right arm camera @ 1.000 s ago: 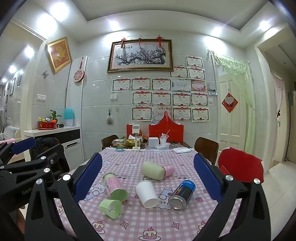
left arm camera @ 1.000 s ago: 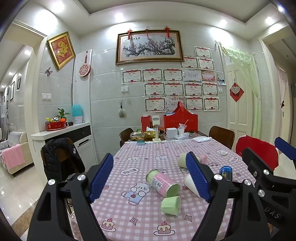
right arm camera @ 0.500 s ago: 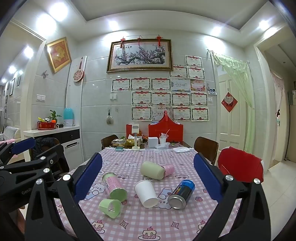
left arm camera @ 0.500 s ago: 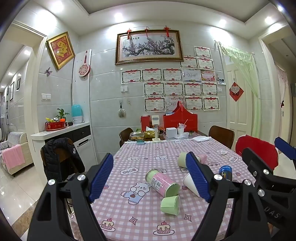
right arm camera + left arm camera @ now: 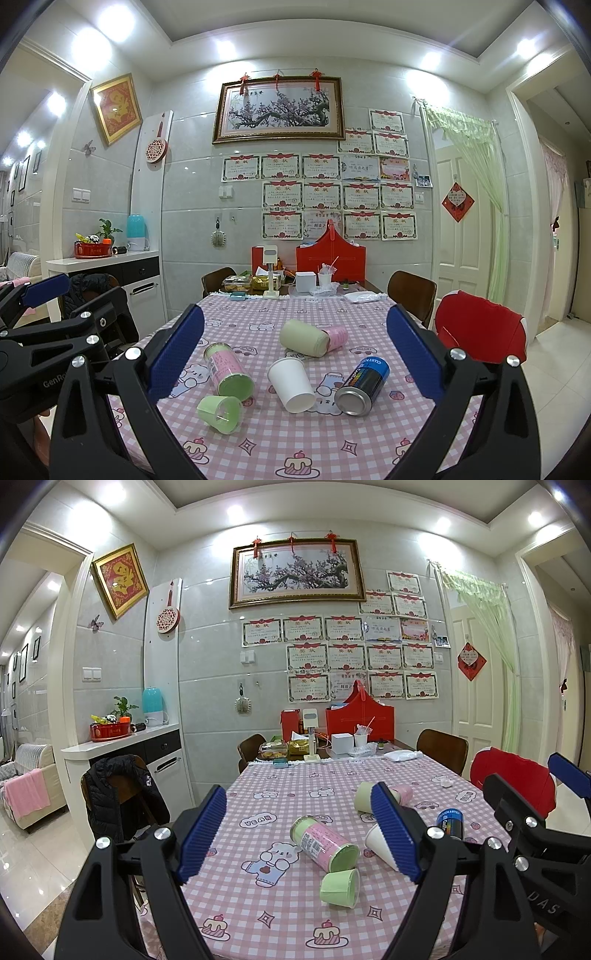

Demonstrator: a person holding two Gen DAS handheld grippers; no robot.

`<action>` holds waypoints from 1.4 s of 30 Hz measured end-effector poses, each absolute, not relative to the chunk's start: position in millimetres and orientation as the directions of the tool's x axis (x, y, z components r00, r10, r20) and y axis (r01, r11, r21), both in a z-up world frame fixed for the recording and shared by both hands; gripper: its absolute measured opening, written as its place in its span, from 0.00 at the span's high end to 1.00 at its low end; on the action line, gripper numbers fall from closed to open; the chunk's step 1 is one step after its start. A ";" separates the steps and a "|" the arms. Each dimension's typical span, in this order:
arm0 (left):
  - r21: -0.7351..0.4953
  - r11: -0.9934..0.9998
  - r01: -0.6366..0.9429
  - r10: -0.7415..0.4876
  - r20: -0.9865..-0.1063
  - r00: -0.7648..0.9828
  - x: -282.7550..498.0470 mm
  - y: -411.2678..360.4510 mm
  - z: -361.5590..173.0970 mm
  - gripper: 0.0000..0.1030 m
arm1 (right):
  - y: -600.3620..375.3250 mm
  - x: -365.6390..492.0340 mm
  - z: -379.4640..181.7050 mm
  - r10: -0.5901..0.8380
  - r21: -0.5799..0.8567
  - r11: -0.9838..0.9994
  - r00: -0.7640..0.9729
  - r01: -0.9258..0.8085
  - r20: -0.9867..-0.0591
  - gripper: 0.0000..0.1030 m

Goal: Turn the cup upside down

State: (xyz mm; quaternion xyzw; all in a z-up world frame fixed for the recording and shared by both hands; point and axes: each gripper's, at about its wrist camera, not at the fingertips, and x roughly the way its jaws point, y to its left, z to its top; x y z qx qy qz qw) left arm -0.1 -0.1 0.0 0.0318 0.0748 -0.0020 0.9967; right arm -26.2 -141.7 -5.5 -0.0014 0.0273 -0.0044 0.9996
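Cups lie toppled across a pink checked tablecloth (image 5: pixel 280 439) at the near end of a dining table, none of them gripped. From the left in the right wrist view: the left gripper (image 5: pixel 299 832) hangs above the table's near edge with its blue-padded fingers (image 5: pixel 202 832) spread wide and nothing between them; a small green cup (image 5: pixel 221 408) rests on its side nearest the edge, mouth toward the camera; just behind it a pink-labelled canister with a green end (image 5: pixel 228 369) also lies flat, the two close together, though whether they touch cannot be told. A white paper cup (image 5: pixel 291 384) lies on its side at the centre, with a pale green cup (image 5: pixel 303 337) and a pink cup (image 5: pixel 338 336) tipped over together farther back. Just right of the white cup sits a fallen blue-and-black can (image 5: pixel 364 384). The right gripper (image 5: pixel 295 363) is likewise held wide apart above the table, clear of every item. A red-covered chair (image 5: pixel 480 332) stands at the table's right side.
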 end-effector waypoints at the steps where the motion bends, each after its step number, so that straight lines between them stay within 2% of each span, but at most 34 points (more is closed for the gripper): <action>1: 0.063 0.998 0.009 0.001 -0.148 0.989 -0.3 0.1 0.0 0.23 | -141.6 -26.1 -5.6 -0.010 -0.004 1.000 0.998 0.010 -0.054 0.07; 42: 0.066 0.998 0.009 0.001 -0.148 0.989 -1.2 -3.0 -2.6 0.23 | -139.9 -24.6 -4.4 -0.008 0.000 1.000 0.998 0.008 -0.063 0.07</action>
